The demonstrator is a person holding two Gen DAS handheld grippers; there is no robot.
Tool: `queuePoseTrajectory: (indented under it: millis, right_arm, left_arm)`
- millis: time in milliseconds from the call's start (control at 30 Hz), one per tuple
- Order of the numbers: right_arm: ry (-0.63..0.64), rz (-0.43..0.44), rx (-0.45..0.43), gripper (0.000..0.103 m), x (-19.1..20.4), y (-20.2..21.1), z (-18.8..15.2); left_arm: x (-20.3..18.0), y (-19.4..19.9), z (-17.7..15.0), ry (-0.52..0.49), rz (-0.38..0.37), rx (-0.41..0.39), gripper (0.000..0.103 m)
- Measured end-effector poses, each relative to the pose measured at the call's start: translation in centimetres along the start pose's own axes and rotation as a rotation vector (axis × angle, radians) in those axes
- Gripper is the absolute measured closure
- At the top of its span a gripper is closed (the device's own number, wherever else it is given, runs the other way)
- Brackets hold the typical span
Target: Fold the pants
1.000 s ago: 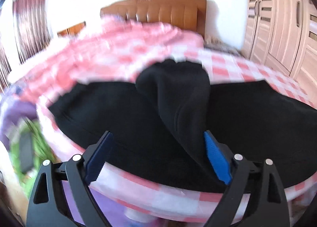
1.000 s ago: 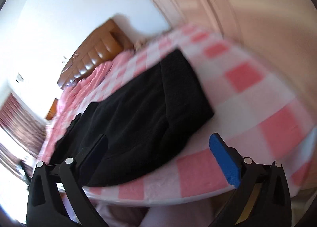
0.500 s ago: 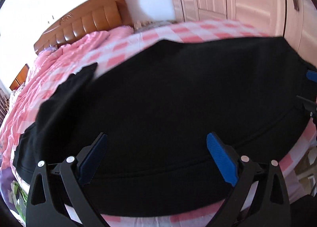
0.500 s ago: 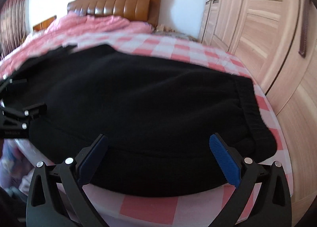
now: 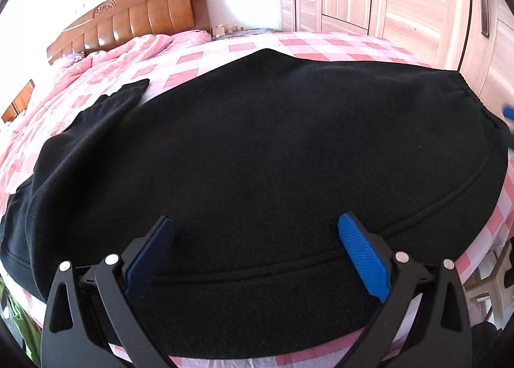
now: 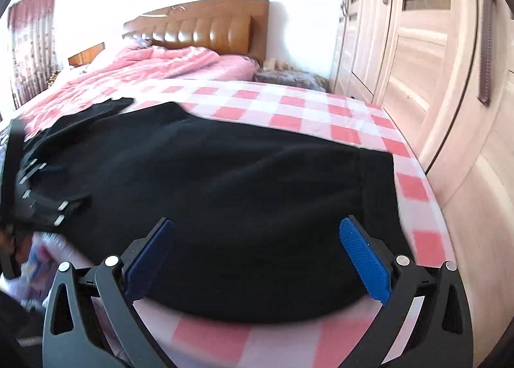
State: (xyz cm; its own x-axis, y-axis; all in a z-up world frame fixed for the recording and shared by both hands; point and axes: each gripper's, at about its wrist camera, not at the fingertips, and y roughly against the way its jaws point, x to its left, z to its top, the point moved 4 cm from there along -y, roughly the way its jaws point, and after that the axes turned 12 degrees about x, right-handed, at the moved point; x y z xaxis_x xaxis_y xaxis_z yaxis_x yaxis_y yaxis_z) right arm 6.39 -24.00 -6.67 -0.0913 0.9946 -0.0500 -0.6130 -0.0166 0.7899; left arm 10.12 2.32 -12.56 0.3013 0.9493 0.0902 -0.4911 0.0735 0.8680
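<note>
Black pants [image 5: 273, 149] lie spread flat across the pink-and-white checked bed [image 5: 321, 43], waistband [image 6: 376, 181] toward the wardrobe side, leg ends [image 5: 106, 111] bunched at the left. My left gripper [image 5: 257, 239] hovers over the near side seam with its jaws wide open and nothing pinched. My right gripper [image 6: 257, 239] is open too, above the near edge close to the waistband. The right gripper's blue pad [image 5: 507, 111] peeks in at the far right of the left wrist view. At the left edge of the right wrist view, the left gripper [image 6: 41, 204] shows blurred.
A brown padded headboard [image 6: 205, 27] and a rumpled pink quilt [image 6: 160, 66] fill the bed's far end. Light wooden wardrobe doors [image 6: 433, 63] run close along the right side. A stool [image 5: 491, 284] stands by the near right corner, and a curtain [image 6: 32, 47] hangs far left.
A raised fold of pants that stood in front of the left gripper now lies flat. Both views swung and rolled level over the pants. The left jaws spread a little wider.
</note>
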Motion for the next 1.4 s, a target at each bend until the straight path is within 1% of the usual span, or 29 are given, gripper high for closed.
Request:
queuePoseTrajectory:
  millis: [33,100,133,167,233,300,367,500,567,600,633,700,800,867,933,1033,1067,1200,1267,1333,1400]
  right_arm:
    - [-0.016,-0.002,0.02,0.004,-1.0,-1.2,0.8]
    - [-0.048,-0.022,0.074,0.004,-2.3,-3.4,1.4]
    - [-0.064,-0.023,0.114,0.004,-3.0,-4.6,1.0]
    - [-0.067,-0.009,0.131,0.004,-3.3,-5.3,0.6]
    - [-0.048,0.0,0.091,0.004,-3.4,-5.4,-0.7]
    - [-0.065,0.02,0.074,0.004,-3.6,-4.9,-1.5]
    - [-0.068,0.036,0.073,0.004,-3.6,-4.6,-1.8]
    - [-0.064,0.037,0.097,0.004,-3.4,-4.3,-1.4]
    - [-0.082,0.037,0.089,0.004,-3.1,-3.6,-0.3]
    - [-0.078,0.047,0.071,0.004,-2.8,-3.3,0.2]
    - [-0.06,0.06,0.031,0.004,-2.2,-2.8,1.0]
    - [-0.04,0.061,-0.006,0.004,-1.6,-2.6,2.1]
    - [-0.055,0.144,-0.019,0.004,-1.0,-3.6,4.1]
    - [-0.074,0.126,0.006,0.004,-1.1,-5.2,5.4]
    - [-0.08,0.115,0.07,0.004,-1.0,-7.2,6.4]
    - [-0.086,0.108,0.16,0.004,-1.0,-9.6,6.8]
    - [-0.082,0.104,0.172,0.004,-0.9,-10.0,6.6]
    - [-0.048,0.086,0.189,0.004,-0.5,-10.3,5.7]
    - [-0.013,0.06,0.2,0.004,-0.1,-10.3,5.4]
    - [0.018,0.025,0.22,0.004,0.3,-10.3,5.2]
    - [0.001,0.001,0.265,0.004,0.5,-9.8,5.7]
  left_arm:
    - [0.0,0.0,0.1,0.0,-0.002,0.001,0.001]
    - [0.2,-0.1,0.1,0.003,-0.016,0.006,0.001]
    - [0.3,-0.1,0.1,0.004,-0.022,0.008,0.001]
    - [0.4,-0.1,0.1,0.005,-0.028,0.011,0.001]
    - [0.5,-0.2,0.1,0.007,-0.044,0.016,0.001]
    - [0.6,-0.2,0.1,0.012,-0.051,0.021,0.001]
    - [0.6,-0.3,0.2,0.008,-0.05,0.02,0.001]
    - [0.8,-0.3,0.2,0.009,-0.053,0.017,0.001]
    - [0.9,-0.4,0.3,0.011,-0.055,0.012,0.001]
    - [0.9,-0.4,0.3,0.013,-0.055,0.009,0.001]
    - [0.9,-0.4,0.3,0.014,-0.055,0.007,0.001]
    - [0.9,-0.4,0.2,0.014,-0.054,0.003,0.001]
    - [1.0,-0.3,0.2,0.01,-0.055,-0.009,0.001]
    - [1.0,-0.3,0.1,0.007,-0.057,-0.018,0.001]
    - [1.0,-0.3,0.0,0.005,-0.06,-0.022,0.001]
    - [1.1,-0.3,0.0,0.003,-0.064,-0.025,0.001]
    - [1.1,-0.3,0.0,0.003,-0.065,-0.025,0.001]
    - [1.2,-0.3,0.0,0.007,-0.072,-0.03,0.001]
    - [1.2,-0.3,-0.1,0.004,-0.078,-0.027,0.001]
    - [1.5,0.0,0.3,-0.004,-0.098,0.01,0.001]
    - [2.2,0.6,0.9,-0.007,-0.118,0.04,0.001]
